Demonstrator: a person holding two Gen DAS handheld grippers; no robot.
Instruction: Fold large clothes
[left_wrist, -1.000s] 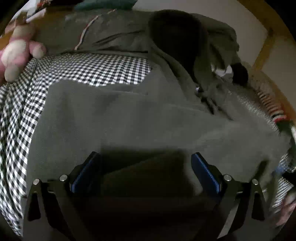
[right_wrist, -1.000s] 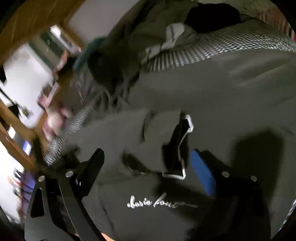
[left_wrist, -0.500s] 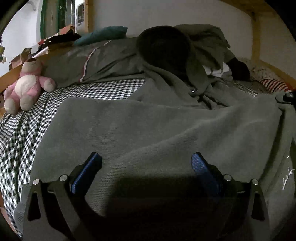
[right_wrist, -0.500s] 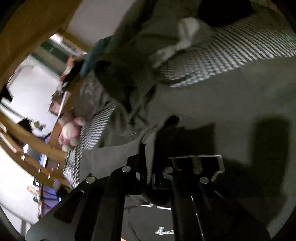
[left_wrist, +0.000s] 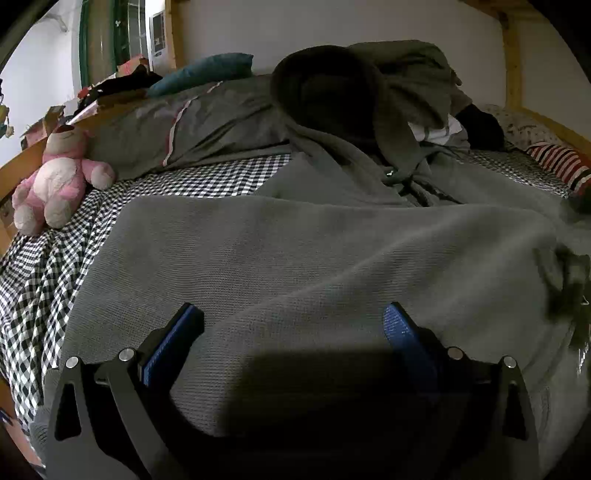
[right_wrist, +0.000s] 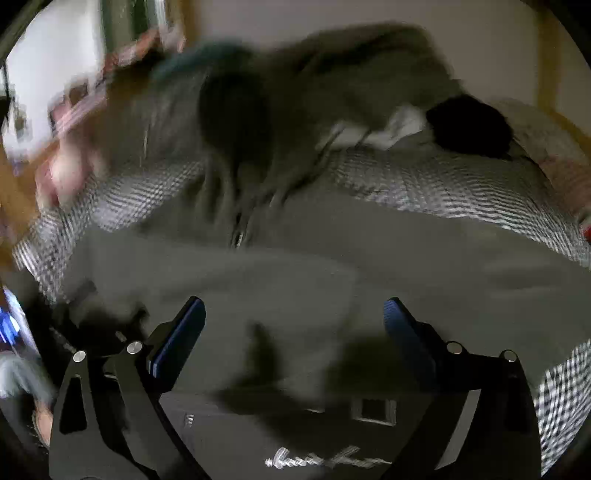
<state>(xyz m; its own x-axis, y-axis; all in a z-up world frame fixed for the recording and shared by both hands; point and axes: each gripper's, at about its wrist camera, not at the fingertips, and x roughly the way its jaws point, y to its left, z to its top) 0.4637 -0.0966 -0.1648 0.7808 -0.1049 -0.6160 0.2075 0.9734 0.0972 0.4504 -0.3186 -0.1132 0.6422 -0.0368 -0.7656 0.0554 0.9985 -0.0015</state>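
A large grey hooded garment (left_wrist: 295, 251) lies spread across the bed, its dark hood (left_wrist: 325, 96) toward the wall. My left gripper (left_wrist: 291, 321) stands open just above the near part of the cloth, with nothing pinched between its blue pads. The right wrist view is blurred by motion. There my right gripper (right_wrist: 293, 314) has its jaws opening wide over the same garment (right_wrist: 295, 280); the cloth lies under them and the pads do not press it. White lettering (right_wrist: 325, 461) shows on the fabric at the bottom edge.
A black-and-white checked sheet (left_wrist: 221, 177) covers the mattress. A pink plush toy (left_wrist: 55, 181) sits at the left edge. A grey quilt (left_wrist: 207, 125) and a teal pillow (left_wrist: 203, 72) lie behind. Striped cloth (left_wrist: 557, 162) and a wooden bed post (left_wrist: 513, 55) are at the right.
My right gripper, shut on a fold of the garment half a second ago, has opened, let the fold go and swung sideways. The left view tilted up earlier and has since held.
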